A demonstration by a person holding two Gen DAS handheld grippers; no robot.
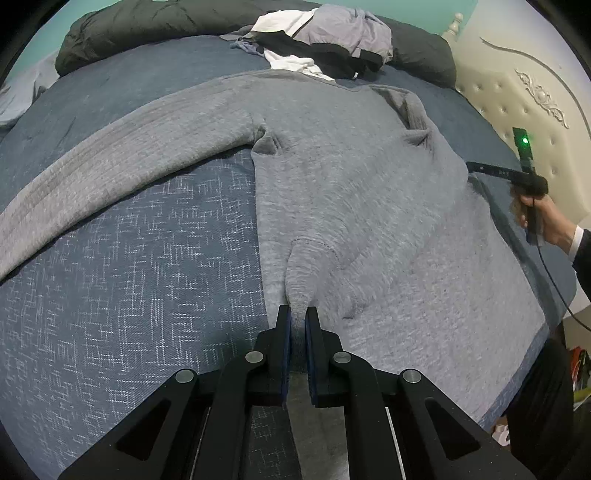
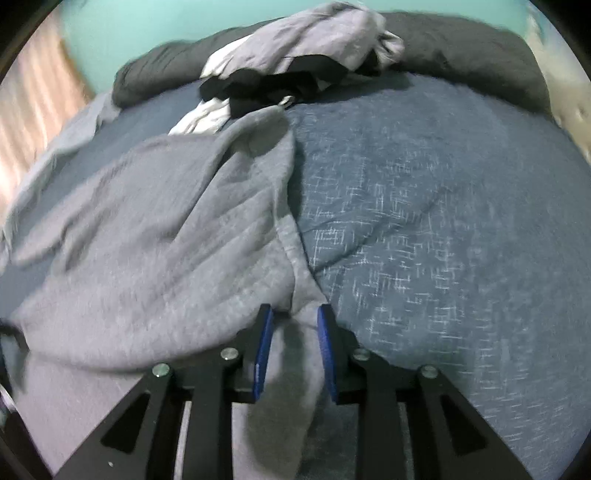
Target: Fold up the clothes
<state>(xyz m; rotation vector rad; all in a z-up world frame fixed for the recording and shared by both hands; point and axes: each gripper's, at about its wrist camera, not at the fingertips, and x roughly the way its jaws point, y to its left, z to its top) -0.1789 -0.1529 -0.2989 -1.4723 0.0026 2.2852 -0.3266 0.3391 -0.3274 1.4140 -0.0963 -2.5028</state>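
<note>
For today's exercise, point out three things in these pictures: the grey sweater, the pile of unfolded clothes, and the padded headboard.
grey sweater (image 1: pixel 351 192): left wrist view, on the middle of its body.
pile of unfolded clothes (image 1: pixel 343 33): left wrist view, on the light grey garment on top.
padded headboard (image 1: pixel 517 99): left wrist view, on its cream tufted panel.

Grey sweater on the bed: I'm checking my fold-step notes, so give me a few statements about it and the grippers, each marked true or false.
1. The left gripper is shut on a pinch of the grey sweater. True.
2. The right gripper clamps the fabric tight. False: its jaws stand apart, with cloth lying loose between them.
3. One sleeve lies stretched out across the blue bedspread. True.
4. The sweater is already folded into a neat square. False: it is still spread out.
5. A clothes pile sits beyond the sweater. True.
</note>
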